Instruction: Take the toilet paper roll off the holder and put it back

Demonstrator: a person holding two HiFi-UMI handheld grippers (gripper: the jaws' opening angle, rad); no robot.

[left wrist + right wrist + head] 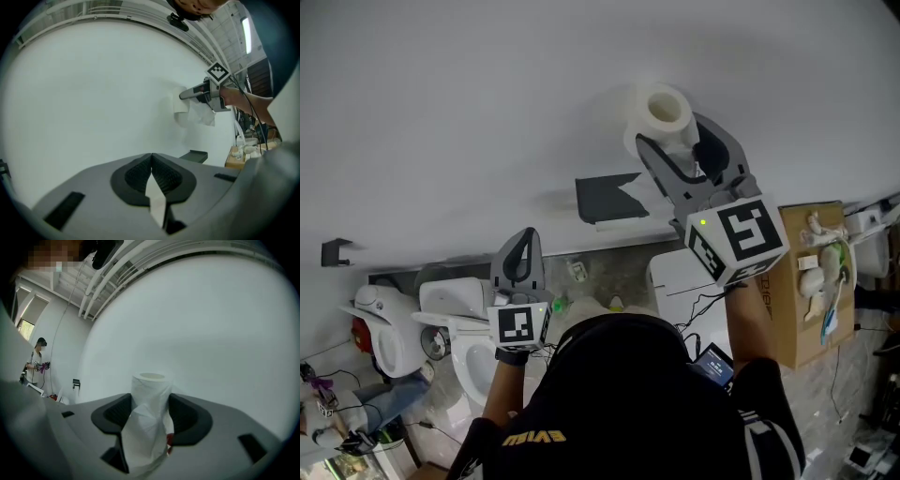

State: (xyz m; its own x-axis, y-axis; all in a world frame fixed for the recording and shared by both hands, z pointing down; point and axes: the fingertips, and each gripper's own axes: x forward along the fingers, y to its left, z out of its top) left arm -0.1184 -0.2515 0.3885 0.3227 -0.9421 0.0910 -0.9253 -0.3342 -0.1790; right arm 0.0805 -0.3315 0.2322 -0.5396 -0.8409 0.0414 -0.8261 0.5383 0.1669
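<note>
Head view: roll (664,108) clamped by its sides in right gripper (675,136), high against wall, core end up; holder (609,199) apart from it, toward lower left; left gripper (520,246) low at left, farther from both. Left gripper view: left gripper (151,161) clenched, tips together; roll (180,107) and right gripper (187,96) well above holder (194,155). Right gripper view: pads of right gripper (150,408) pressed on roll (149,399), long axis upright, loose sheet hanging toward camera; holder not shown.

Grey floor (614,267) bearing white toilets (464,309), cardboard box (792,314)
</note>
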